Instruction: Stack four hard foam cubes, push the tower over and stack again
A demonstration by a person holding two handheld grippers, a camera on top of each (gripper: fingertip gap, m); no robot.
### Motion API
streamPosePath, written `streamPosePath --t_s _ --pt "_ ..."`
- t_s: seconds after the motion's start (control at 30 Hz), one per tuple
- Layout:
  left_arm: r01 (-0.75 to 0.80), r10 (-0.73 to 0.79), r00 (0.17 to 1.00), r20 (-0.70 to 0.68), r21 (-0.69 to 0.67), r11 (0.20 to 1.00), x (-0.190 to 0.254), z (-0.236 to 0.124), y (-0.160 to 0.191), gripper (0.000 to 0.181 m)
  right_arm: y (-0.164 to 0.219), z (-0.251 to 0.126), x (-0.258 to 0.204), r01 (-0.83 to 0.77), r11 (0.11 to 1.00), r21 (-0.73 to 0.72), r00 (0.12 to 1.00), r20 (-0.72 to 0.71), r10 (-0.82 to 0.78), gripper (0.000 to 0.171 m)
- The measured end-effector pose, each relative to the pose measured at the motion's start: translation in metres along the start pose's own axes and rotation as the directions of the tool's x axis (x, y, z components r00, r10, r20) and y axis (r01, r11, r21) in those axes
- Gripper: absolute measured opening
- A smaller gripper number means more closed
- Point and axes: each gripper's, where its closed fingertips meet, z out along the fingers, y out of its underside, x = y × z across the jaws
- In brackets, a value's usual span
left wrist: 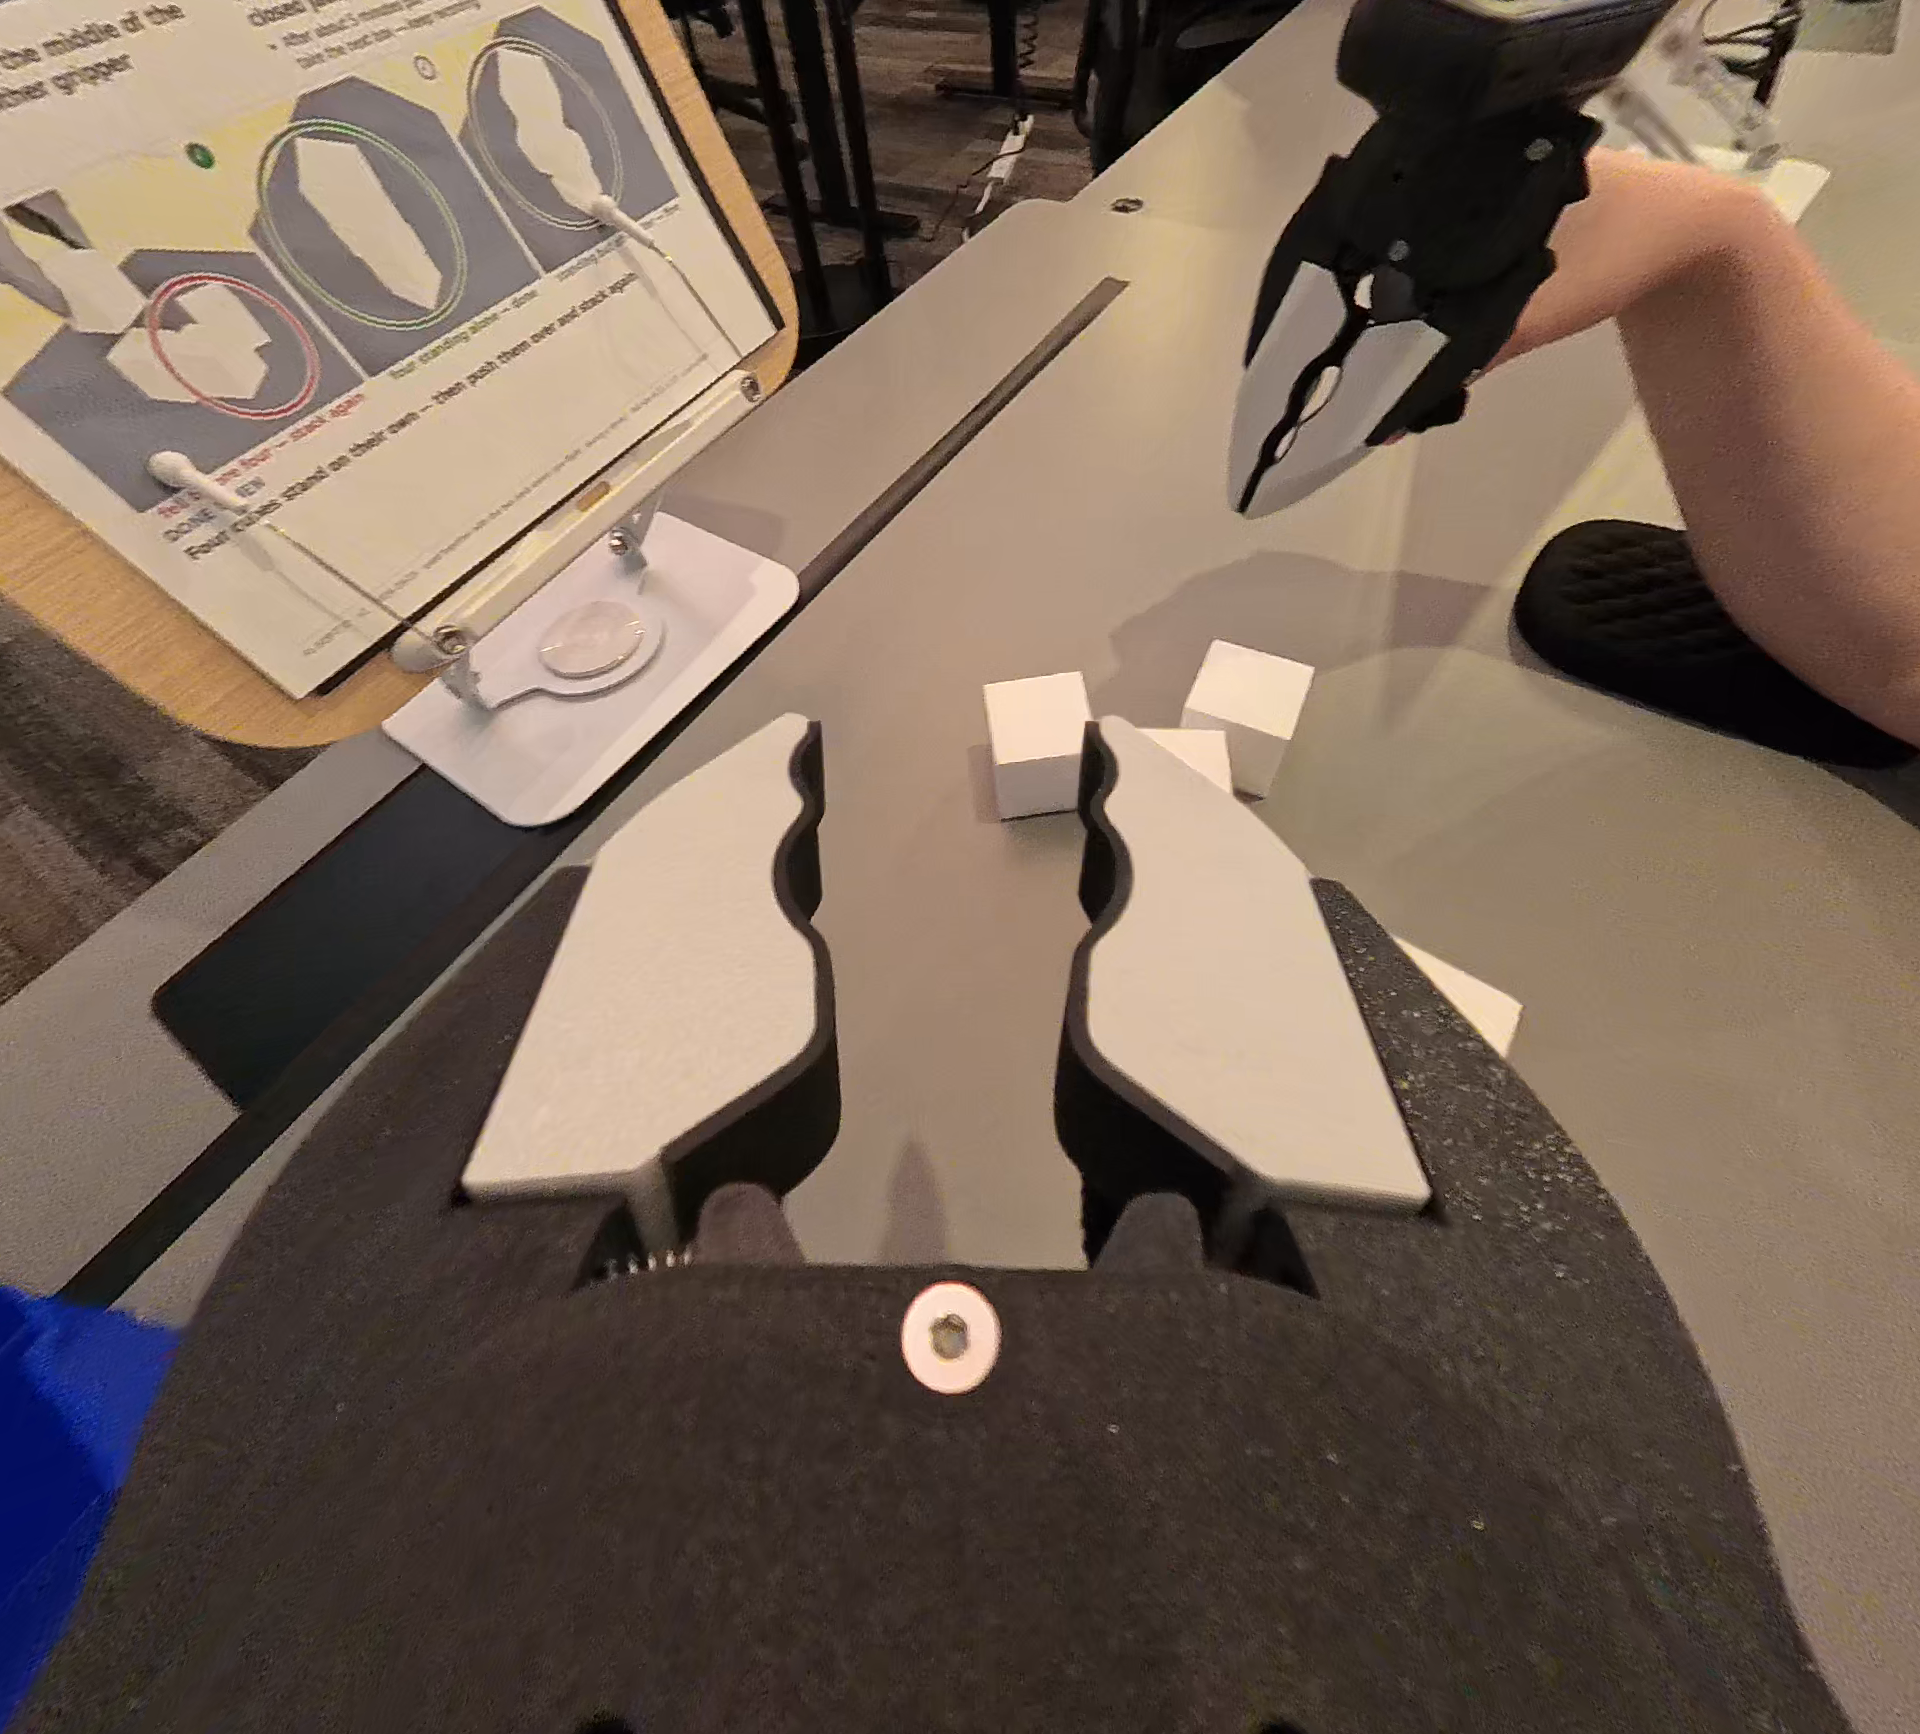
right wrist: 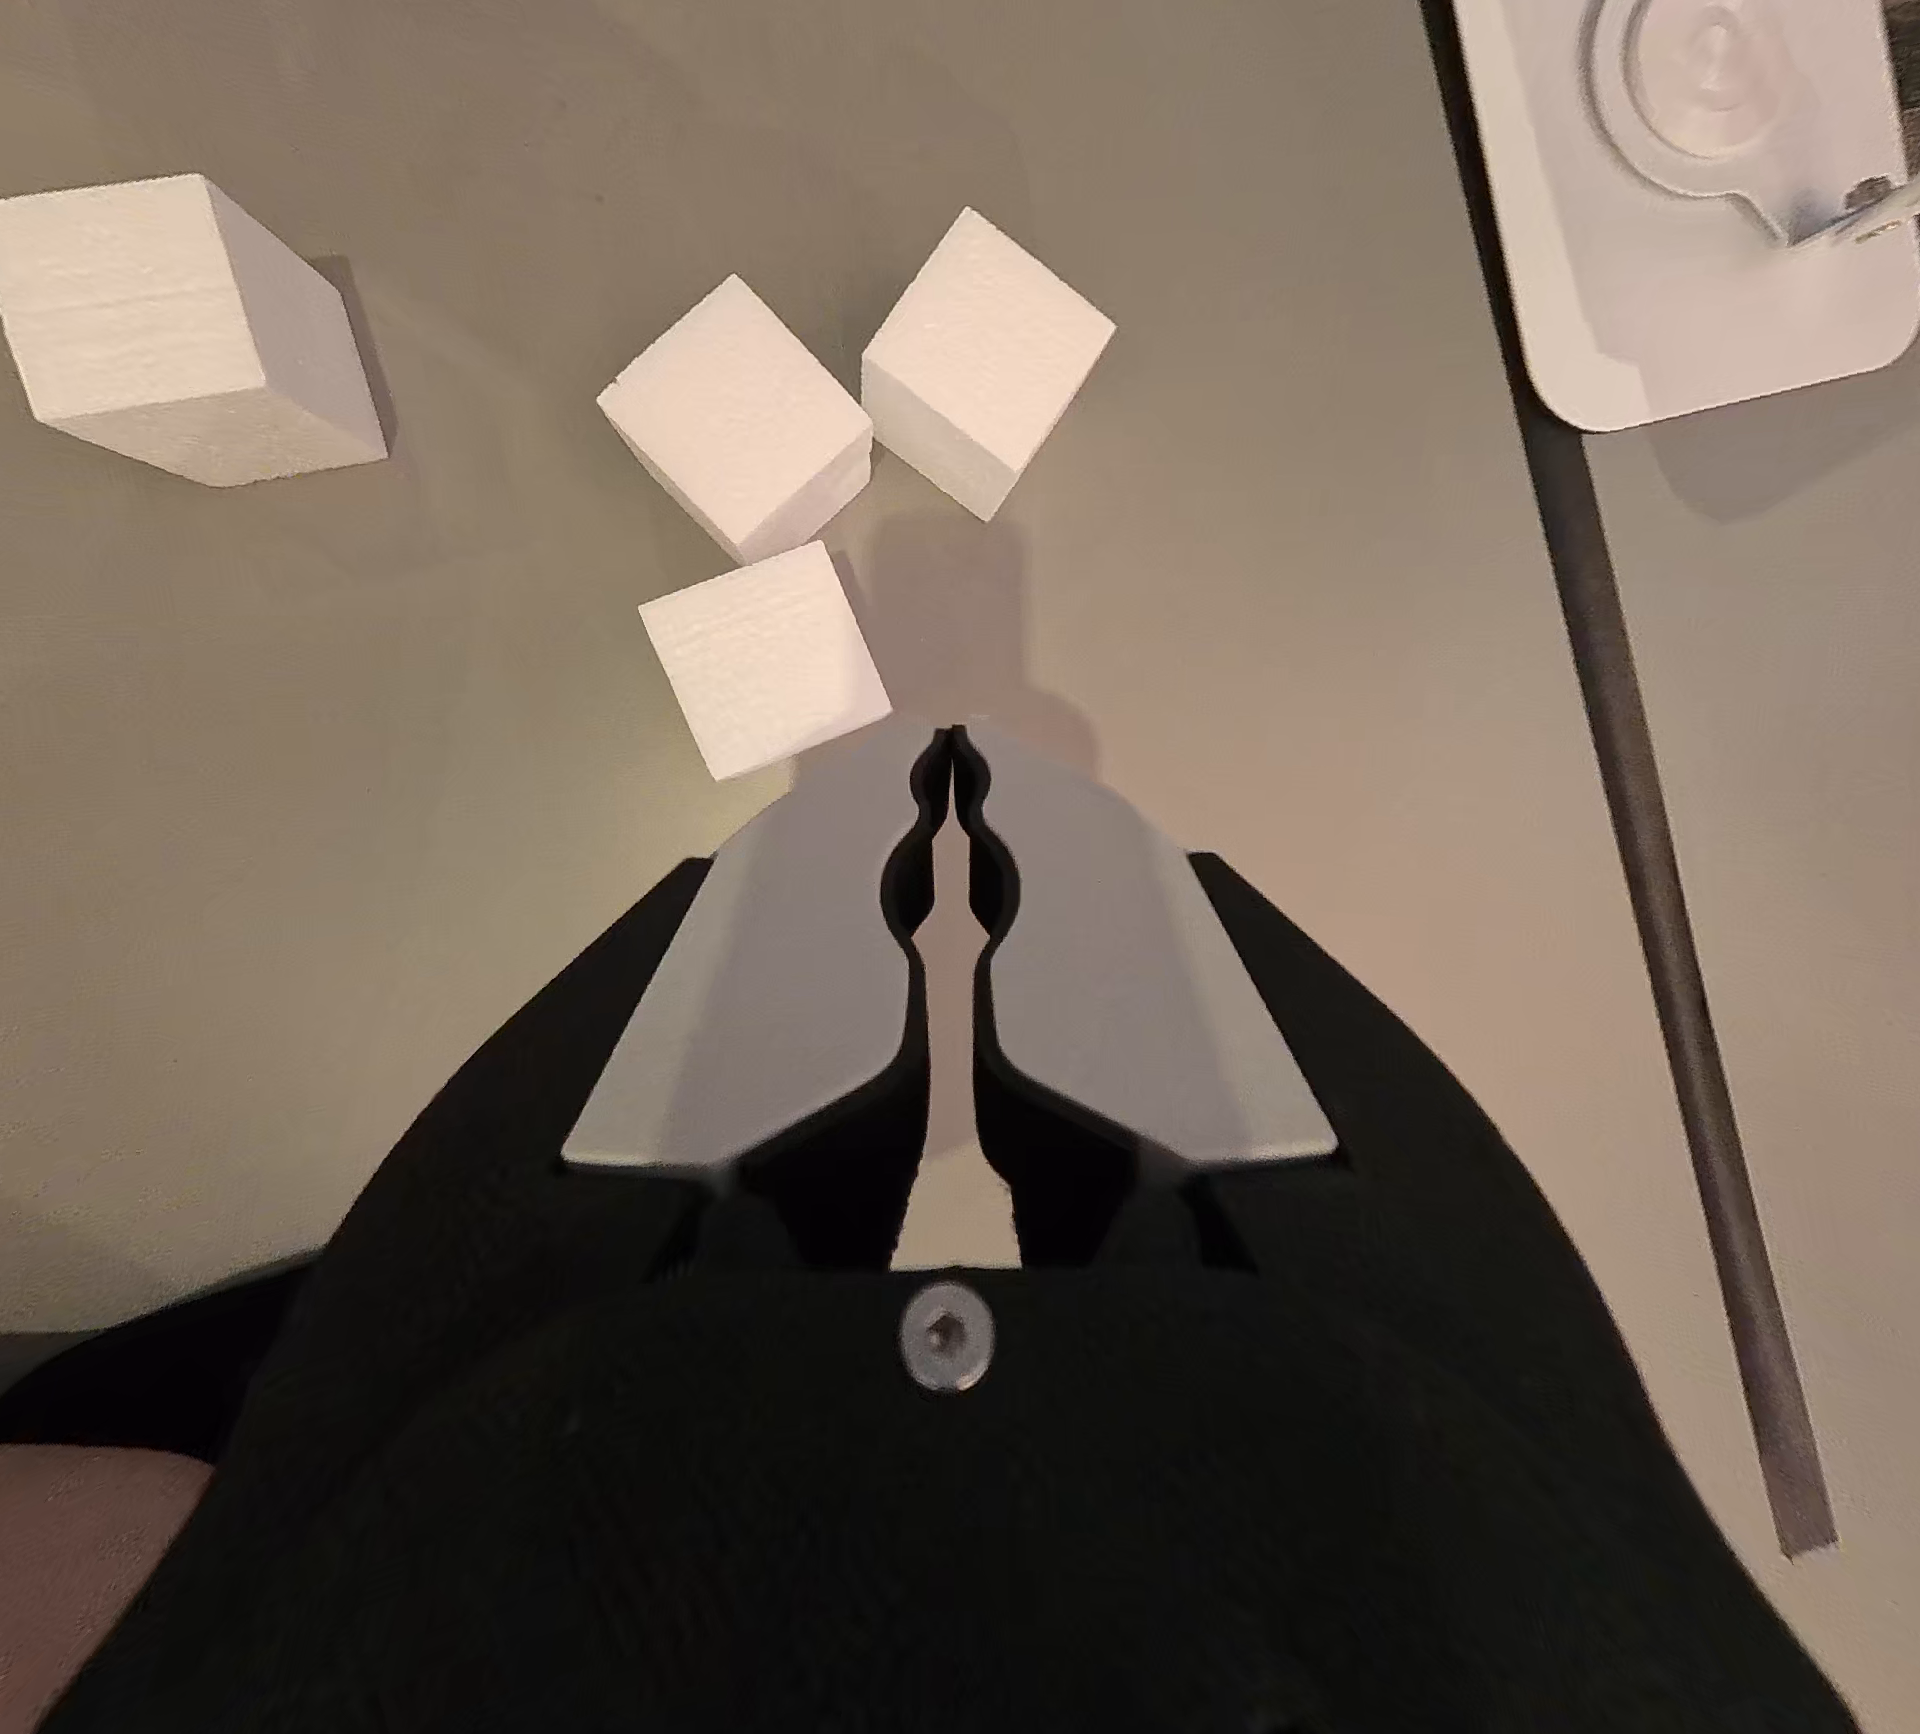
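Four white foam cubes (right wrist: 735,415) are lying unstacked on the grey table (right wrist: 312,853): one apart at left, three clustered, corners turned differently, possibly touching. The left gripper (left wrist: 951,775) is hovering, fingers apart; the right gripper (right wrist: 952,734) is hanging above, fingers together.

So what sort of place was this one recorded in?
Probably an office or lab workspace used for recording. The white foam cubes lie on a grey desk beside an instruction sheet on a stand, and more desks, dark desk legs and cables show on the carpeted floor behind.
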Motion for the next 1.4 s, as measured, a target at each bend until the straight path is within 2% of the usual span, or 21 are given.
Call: streamPosePath --t_s 0.23,0.43,0.53,0.6,0.73,0.9,1.0,1.13,1.33,1.4 --pt "0.010 -0.004 0.985 -0.175 0.035 0.999 0.036 0.017 -0.007 0.053 0.005 -0.038 0.018 -0.057 0.992 0.117 0.995 -0.071 0.066 0.001" --pt "-0.093 0.096 0.984 -0.153 0.024 0.995 0.067 0.029 -0.011 0.060 0.015 -0.072 0.027 -0.077 0.973 0.216 0.989 -0.111 0.103 0.001" --pt "-0.100 0.093 0.975 -0.203 -0.023 0.995 0.084 0.044 0.009 0.062 0.018 -0.081 0.031 -0.083 0.965 0.249 0.987 -0.113 0.114 0.002" --pt "-0.106 0.103 0.961 -0.256 0.000 0.994 0.102 0.048 0.026 0.067 0.020 -0.085 0.033 -0.087 0.962 0.260 0.986 -0.114 0.120 0.002" --pt "-0.084 0.085 0.957 -0.278 0.015 0.996 0.126 0.050 0.064 0.082 0.023 -0.092 0.036 -0.083 0.958 0.274 0.986 -0.119 0.119 0.002" --pt "-0.193 0.173 0.938 -0.299 -0.037 0.980 0.155 0.062 0.106 0.093 0.021 -0.098 0.037 -0.086 0.942 0.323 0.987 -0.103 0.126 0.002" --pt "-0.241 0.212 0.921 -0.326 -0.053 0.969 0.165 0.070 0.121 0.090 0.026 -0.099 0.037 -0.097 0.943 0.319 0.986 -0.101 0.135 0.003" --pt "-0.291 0.227 0.908 -0.352 -0.142 0.946 0.166 0.078 0.145 0.086 0.027 -0.103 0.036 -0.100 0.935 0.340 0.986 -0.093 0.139 0.003" --pt "-0.317 0.227 0.909 -0.350 -0.226 0.921 0.164 0.086 0.168 0.083 0.027 -0.103 0.034 -0.088 0.937 0.339 0.988 -0.088 0.125 0.003" --pt "-0.326 0.230 0.907 -0.352 -0.241 0.914 0.164 0.088 0.171 0.076 0.028 -0.103 0.034 -0.087 0.939 0.331 0.989 -0.088 0.122 0.003"
